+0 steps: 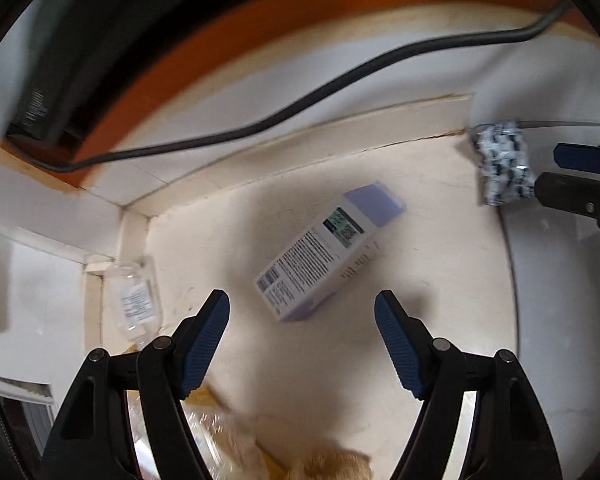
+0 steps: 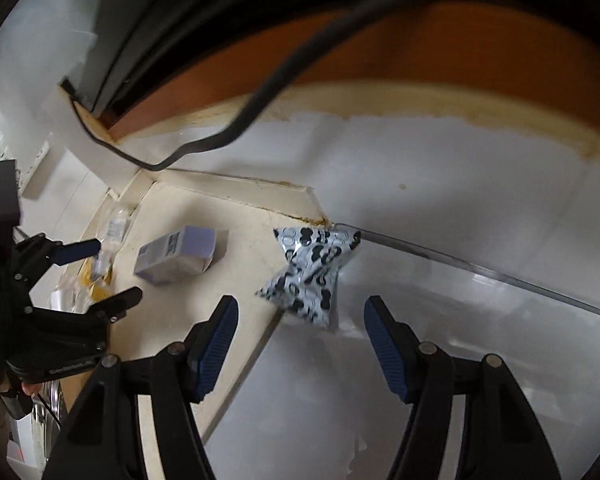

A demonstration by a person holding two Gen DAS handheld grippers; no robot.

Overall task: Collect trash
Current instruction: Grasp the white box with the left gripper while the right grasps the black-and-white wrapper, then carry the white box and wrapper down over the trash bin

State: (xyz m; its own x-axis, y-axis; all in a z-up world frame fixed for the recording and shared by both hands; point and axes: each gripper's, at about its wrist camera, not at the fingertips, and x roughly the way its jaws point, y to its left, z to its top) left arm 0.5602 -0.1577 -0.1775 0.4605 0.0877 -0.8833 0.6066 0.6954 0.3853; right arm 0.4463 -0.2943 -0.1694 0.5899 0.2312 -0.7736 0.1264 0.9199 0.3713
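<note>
With both grippers spread wide and holding nothing, this looks like the approach step, one piece of trash per hand. The cream counter (image 1: 440,240) carries the litter, and a black cable (image 1: 340,80) runs along the wall at 12 o'clock, clear of the work.

Left gripper (image 1: 302,312): the box (image 1: 320,252) lies flat just ahead of its tips at 12 o'clock, long axis pointing to about 1 o'clock. I'd rotate the wrist so the fingers span the short width, then come straight down and close on the middle. A flat box can skate away if only one pad touches first.

Right gripper (image 2: 300,316): the crumpled wrapper (image 2: 312,276) sits at 12 o'clock, on the seam where counter meets the white surface (image 2: 460,200). Pinch its waist and close fully; foil is thin.

A clear bottle (image 1: 136,296) lies at 9 o'clock of the box, near the wall. Blurred yellowish litter sits under the left fingers; can't identify it.
</note>
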